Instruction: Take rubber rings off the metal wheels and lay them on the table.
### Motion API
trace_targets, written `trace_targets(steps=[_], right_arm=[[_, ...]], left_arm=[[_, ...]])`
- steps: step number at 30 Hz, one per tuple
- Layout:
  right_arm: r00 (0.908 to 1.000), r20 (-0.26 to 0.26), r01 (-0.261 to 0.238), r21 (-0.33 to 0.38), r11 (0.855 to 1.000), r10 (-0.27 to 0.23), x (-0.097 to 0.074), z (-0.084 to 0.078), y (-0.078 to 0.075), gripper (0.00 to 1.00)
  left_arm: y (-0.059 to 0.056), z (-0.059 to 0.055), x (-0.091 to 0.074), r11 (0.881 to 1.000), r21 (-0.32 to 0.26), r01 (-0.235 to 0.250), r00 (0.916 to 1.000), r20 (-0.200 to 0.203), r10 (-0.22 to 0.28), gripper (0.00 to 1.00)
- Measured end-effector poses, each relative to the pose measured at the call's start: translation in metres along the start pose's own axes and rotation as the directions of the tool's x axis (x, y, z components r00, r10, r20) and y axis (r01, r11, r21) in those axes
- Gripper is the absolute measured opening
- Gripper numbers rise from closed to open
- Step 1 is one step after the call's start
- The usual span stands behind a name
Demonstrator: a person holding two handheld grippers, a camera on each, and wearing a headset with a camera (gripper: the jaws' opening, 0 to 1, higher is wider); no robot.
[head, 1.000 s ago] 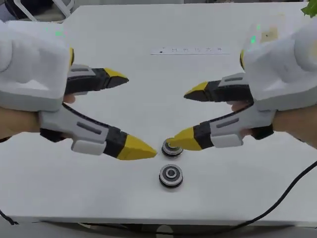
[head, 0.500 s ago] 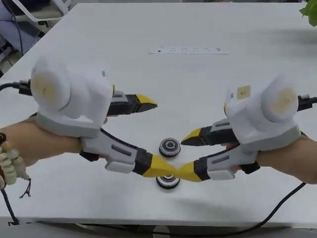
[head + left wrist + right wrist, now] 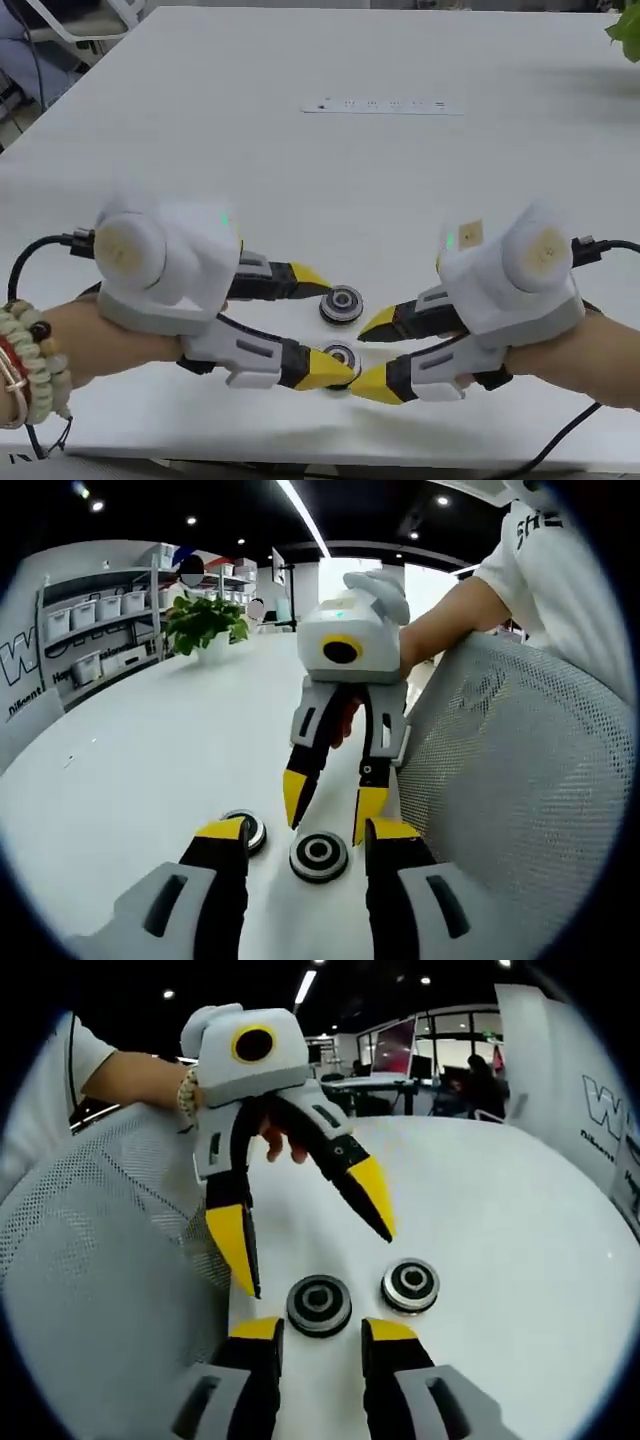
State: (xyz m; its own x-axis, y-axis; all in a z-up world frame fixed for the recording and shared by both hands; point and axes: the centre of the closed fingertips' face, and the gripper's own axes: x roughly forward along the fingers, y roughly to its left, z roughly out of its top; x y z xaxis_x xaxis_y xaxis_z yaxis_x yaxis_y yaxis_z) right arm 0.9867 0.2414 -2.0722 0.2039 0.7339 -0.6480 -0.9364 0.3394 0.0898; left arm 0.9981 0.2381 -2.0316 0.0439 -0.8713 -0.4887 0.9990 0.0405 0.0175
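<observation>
A small round metal wheel, the near wheel point(image 3: 319, 1305), is seen lying flat on the wide white table point(image 3: 400, 180), close to the table's front edge. A black rubber ring point(image 3: 293, 1306) is fitted around it. A second wheel of the same kind, the far wheel point(image 3: 411, 1285), is set just beside it, and the two are not touching.

The left gripper point(image 3: 322, 1265), grey with yellow tips, is held wide open and nothing is gripped in it. The right gripper point(image 3: 327, 832), made the same way, is held open too and is empty. The near wheel is placed between both pairs of jaws, with the yellow tips very close to it. Whether any tip touches it cannot be told.

Trouble could be met from here.
- The near wheel is small and looks smooth, so it could be slid away if it is pushed by only one tip.
- It could be knocked into the far wheel.
- It could be shoved off the table, because the edge is near.
- The rubber ring could be lost from the tips and snapped back on if too little of it is pinched.
- The four tips are crowded together, so they could be bumped against each other and the grip spoiled.
</observation>
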Motion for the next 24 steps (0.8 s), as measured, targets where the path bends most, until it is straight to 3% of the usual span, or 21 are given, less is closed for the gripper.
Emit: trace_targets(steps=[4,8,10,19,24], right_arm=[[1.0,0.006,0.003,0.002,1.0,-0.003,0.0,0.0,-0.001,0.24],[1.0,0.003,-0.001,-0.009,1.0,0.001,0.001,-0.001,0.001,0.22],[0.9999,-0.012,-0.001,-0.022,1.0,0.001,0.002,-0.003,0.002,0.22],[0.9999,-0.011,0.002,-0.035,0.999,-0.003,0.003,-0.002,0.001,0.19],[0.9999,-0.013,0.0,-0.032,0.999,-0.001,0.003,-0.003,0.002,0.19]], left_arm=[[-0.003,-0.01,0.004,1.0,0.019,0.013,0.9992,-0.039,-0.012,0.34],[-0.005,-0.015,0.006,1.0,-0.011,0.022,0.9992,-0.033,-0.022,0.25],[-0.006,-0.018,0.007,1.0,0.005,0.027,0.9986,-0.047,-0.027,0.21],[-0.004,-0.02,0.008,1.0,0.017,0.021,0.9983,-0.055,-0.02,0.16],[-0.009,-0.026,0.01,0.999,0.028,0.042,0.9963,-0.077,-0.039,0.12]])
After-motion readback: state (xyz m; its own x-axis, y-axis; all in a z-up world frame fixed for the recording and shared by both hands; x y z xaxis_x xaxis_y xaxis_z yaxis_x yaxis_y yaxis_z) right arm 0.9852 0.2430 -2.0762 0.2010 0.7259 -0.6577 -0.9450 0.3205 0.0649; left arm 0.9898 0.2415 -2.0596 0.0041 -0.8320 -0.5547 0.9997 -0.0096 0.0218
